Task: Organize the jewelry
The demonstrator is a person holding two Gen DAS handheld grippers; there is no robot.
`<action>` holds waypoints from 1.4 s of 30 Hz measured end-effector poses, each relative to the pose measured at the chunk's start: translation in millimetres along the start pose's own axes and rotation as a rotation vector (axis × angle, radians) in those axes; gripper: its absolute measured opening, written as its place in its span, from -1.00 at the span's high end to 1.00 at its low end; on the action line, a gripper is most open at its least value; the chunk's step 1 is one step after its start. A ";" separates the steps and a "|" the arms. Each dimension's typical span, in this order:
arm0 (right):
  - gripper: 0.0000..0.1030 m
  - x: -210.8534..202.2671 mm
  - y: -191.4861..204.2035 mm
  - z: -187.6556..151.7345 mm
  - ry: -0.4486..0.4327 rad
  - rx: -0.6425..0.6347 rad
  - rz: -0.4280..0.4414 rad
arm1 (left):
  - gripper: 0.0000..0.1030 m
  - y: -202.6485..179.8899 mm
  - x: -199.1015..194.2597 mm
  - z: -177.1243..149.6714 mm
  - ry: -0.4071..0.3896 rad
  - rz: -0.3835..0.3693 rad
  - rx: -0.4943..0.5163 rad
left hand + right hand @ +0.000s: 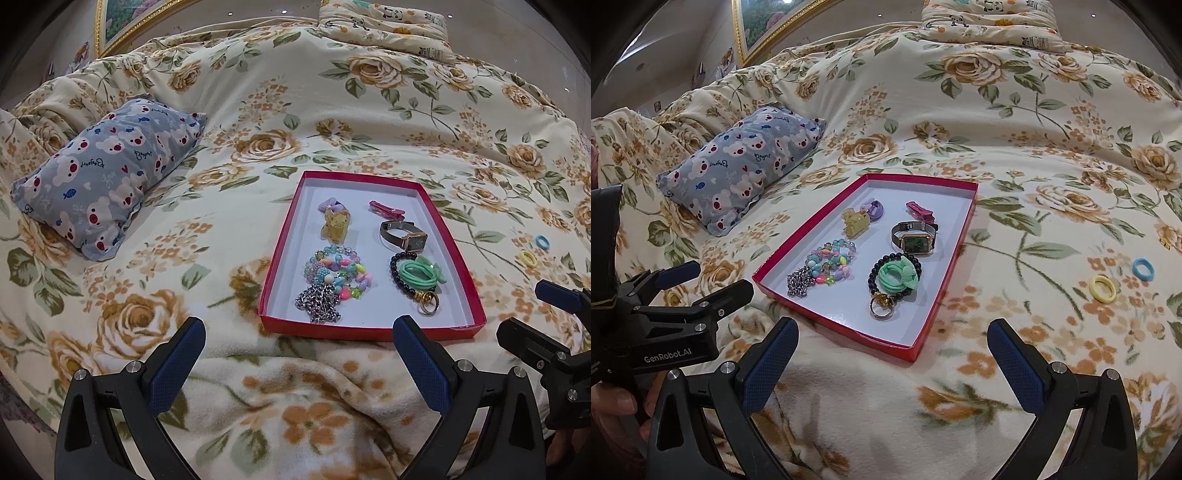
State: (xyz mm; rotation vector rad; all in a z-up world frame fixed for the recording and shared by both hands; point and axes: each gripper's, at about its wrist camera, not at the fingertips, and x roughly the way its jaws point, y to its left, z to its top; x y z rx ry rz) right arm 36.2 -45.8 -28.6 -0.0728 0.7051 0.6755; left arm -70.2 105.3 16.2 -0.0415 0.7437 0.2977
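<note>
**Mia:** Both grippers are wide open and hold nothing. See the left gripper [299, 332]? It hangs low over the bed, just in front of the red tray [369, 334]. The right gripper [892, 334] hangs beside it, near the tray's front corner.

**Ben:** Where is the jewelry?

**Mia:** Most of it lies in the tray. The silver chain [318, 302] touches the bright bead bracelets [338, 269]. The watch [404, 234] sits behind the green hair tie [424, 275], and a ring [428, 305] lies near the front wall. But the yellow ring [1102, 289] and the blue ring [1143, 268] lie out on the blanket [1034, 147], well apart from the tray, on the right side.

**Ben:** So those two probably go in next. What could go wrong?

**Mia:** They are small and flat, and the blanket is soft and fluffy. The gripper might pinch the blanket too, or push a ring down into it. The tray is light and sits on a soft bed, so a bump on its wall could tip it or slide it.

**Ben:** Is there room?

**Mia:** Lots around the two rings; nothing is close to them. Inside the tray, the bare spots are along the front and the far back. The two grippers are close together, so they could knock each other.
</note>
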 end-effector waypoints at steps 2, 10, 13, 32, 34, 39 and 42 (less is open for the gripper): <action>-1.00 -0.1 0.0 0.2 0.001 0.001 0.001 | -0.99 -0.8 -0.1 -0.3 -0.003 0.002 0.003; -1.00 0.1 -1.1 0.5 -0.001 0.001 0.001 | -0.99 -1.0 -1.3 -0.9 -0.003 0.000 0.004; -1.00 0.2 -1.2 0.8 -0.001 0.000 0.001 | -0.99 -1.5 -1.2 -0.7 -0.003 0.000 0.008; -1.00 2.7 -4.0 2.4 0.009 0.008 0.002 | -0.99 -1.5 4.3 2.3 0.005 -0.001 0.014; -1.00 2.8 -4.0 2.5 0.009 0.008 0.002 | -0.99 -1.2 5.1 2.8 0.006 -0.003 0.014; -1.00 4.7 -3.9 3.8 0.015 0.012 0.002 | -0.99 -2.1 7.2 3.3 0.009 -0.005 0.015; -1.00 7.6 -5.6 5.6 0.023 0.017 0.003 | -0.99 -2.8 11.6 4.5 0.015 -0.012 0.012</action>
